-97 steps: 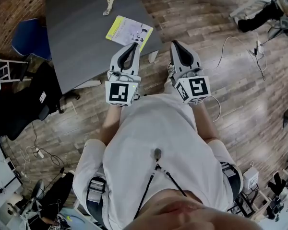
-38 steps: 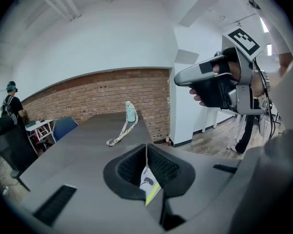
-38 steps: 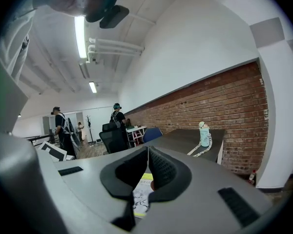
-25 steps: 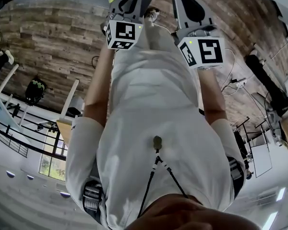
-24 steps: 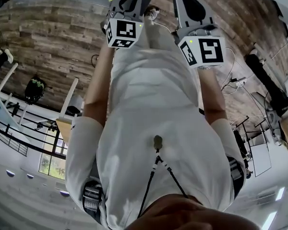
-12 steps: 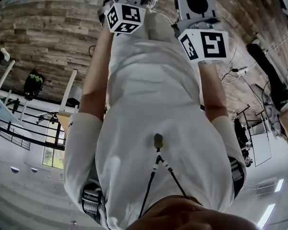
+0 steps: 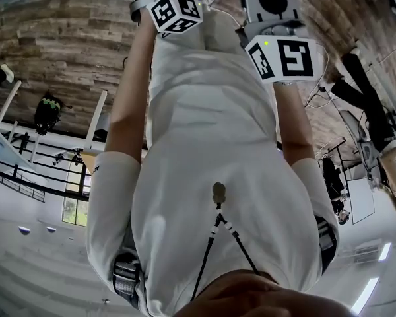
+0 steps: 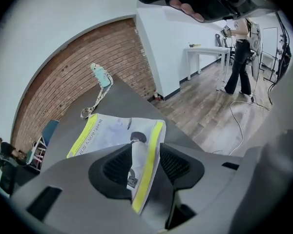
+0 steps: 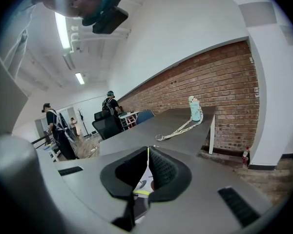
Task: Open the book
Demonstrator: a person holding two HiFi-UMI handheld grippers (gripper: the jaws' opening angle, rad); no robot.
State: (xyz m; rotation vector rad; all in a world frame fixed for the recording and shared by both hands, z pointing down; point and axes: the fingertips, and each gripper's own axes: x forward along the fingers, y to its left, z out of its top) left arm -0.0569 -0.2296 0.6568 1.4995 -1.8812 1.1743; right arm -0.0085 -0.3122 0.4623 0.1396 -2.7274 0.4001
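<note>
The book (image 8: pixel 112 130), white with yellow-green edges, lies on the grey table (image 8: pixel 122 101). Its near cover (image 8: pixel 147 169) curls up and stands between the jaws of my left gripper (image 8: pixel 145 150). Those jaws are opening, and the pads stand clear of the cover on both sides. My right gripper (image 9: pixel 147 152) is shut, and a strip of the book (image 9: pixel 142 184) shows through the slit under its tips. In the head view only the marker cubes show, left (image 7: pixel 175 12) and right (image 7: pixel 284 55); the jaws and book are off its top edge.
A teal case on a patterned lanyard (image 8: pixel 100 77) lies farther back on the table, near the brick wall. A blue chair (image 8: pixel 44 135) stands at the table's left. A cable (image 8: pixel 239 116) trails on the wooden floor to the right, where a person (image 8: pixel 239 57) stands.
In the head view the left marker cube has rolled and slid toward the top edge. The right cube has shifted slightly. The table and book seen earlier have left that view.
</note>
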